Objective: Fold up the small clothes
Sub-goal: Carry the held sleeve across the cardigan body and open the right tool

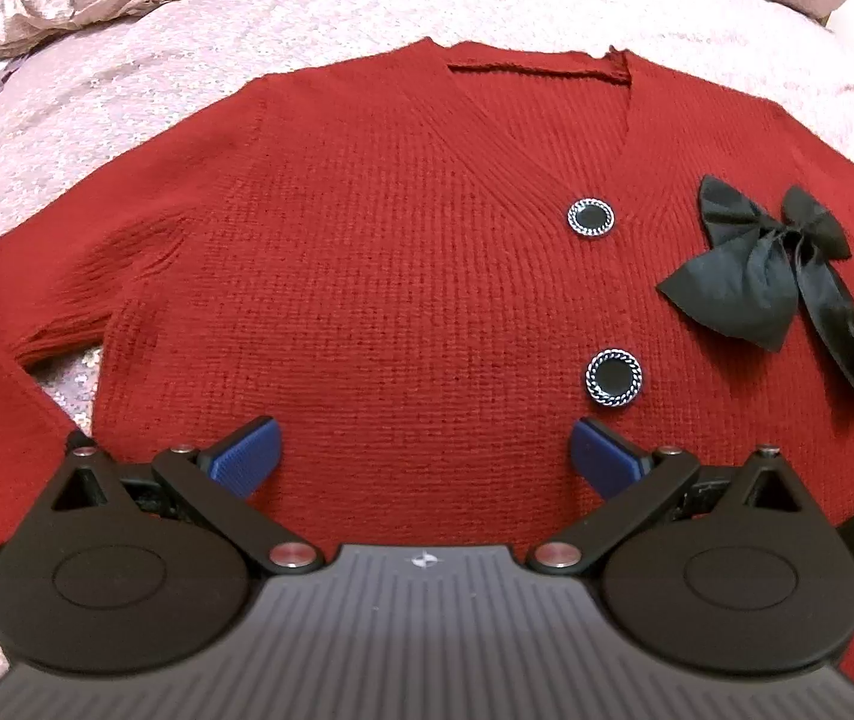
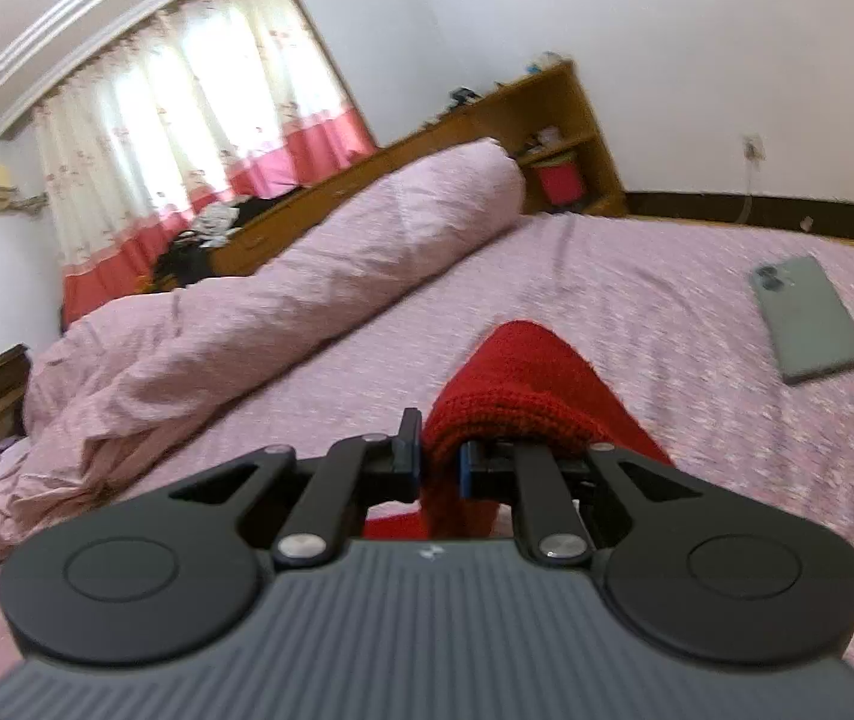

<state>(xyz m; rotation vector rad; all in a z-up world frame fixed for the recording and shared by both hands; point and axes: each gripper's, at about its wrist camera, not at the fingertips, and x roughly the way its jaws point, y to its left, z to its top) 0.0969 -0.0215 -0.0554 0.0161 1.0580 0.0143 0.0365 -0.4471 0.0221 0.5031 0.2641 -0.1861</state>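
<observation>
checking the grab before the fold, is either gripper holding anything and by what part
The right gripper is shut on a bunched fold of the red cardigan, likely a sleeve end or edge. The left gripper is open above the cardigan's front, holding nothing.

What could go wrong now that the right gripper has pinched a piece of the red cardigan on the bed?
1. The right gripper holds only a bunched edge of the red cardigan; the knit may slip out.
2. The left gripper is open above the body, pinning nothing, so the whole garment may drag.
3. The black bow could get crumpled under a fold.
</observation>
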